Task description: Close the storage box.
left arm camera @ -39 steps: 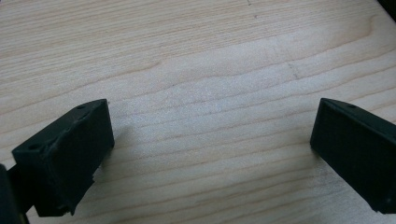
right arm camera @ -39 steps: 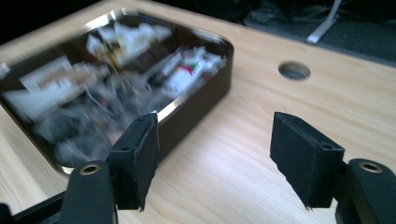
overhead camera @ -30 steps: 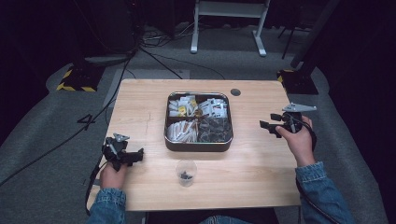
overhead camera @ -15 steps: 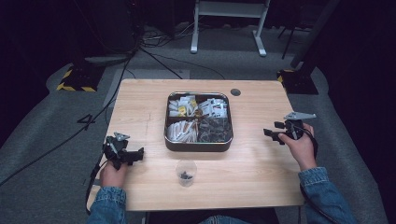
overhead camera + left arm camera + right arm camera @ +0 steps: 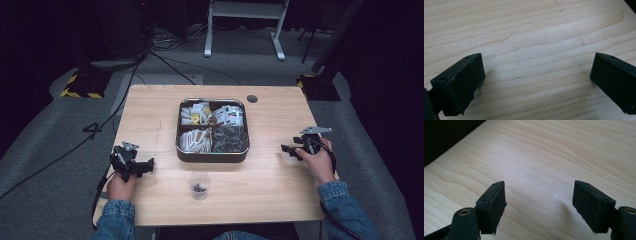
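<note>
Left tongs (image 5: 148, 165) at eight o'clock on the wooden counter (image 5: 270, 195), spread wide over bare wood, gripping nothing. Right tongs (image 5: 286, 149) at four o'clock, low over the counter, just been opening, now wide with nothing between. Divided metal tin (image 5: 212, 156) of sachets at centre; small clear cup (image 5: 199, 185) at six o'clock, just below.

I saw a pale wood-grain table (image 5: 150, 115), a dark metal tin (image 5: 212, 156) holding white, yellow and dark packets, a clear cup (image 5: 199, 185), black grippers and blue denim sleeves (image 5: 114, 222).
</note>
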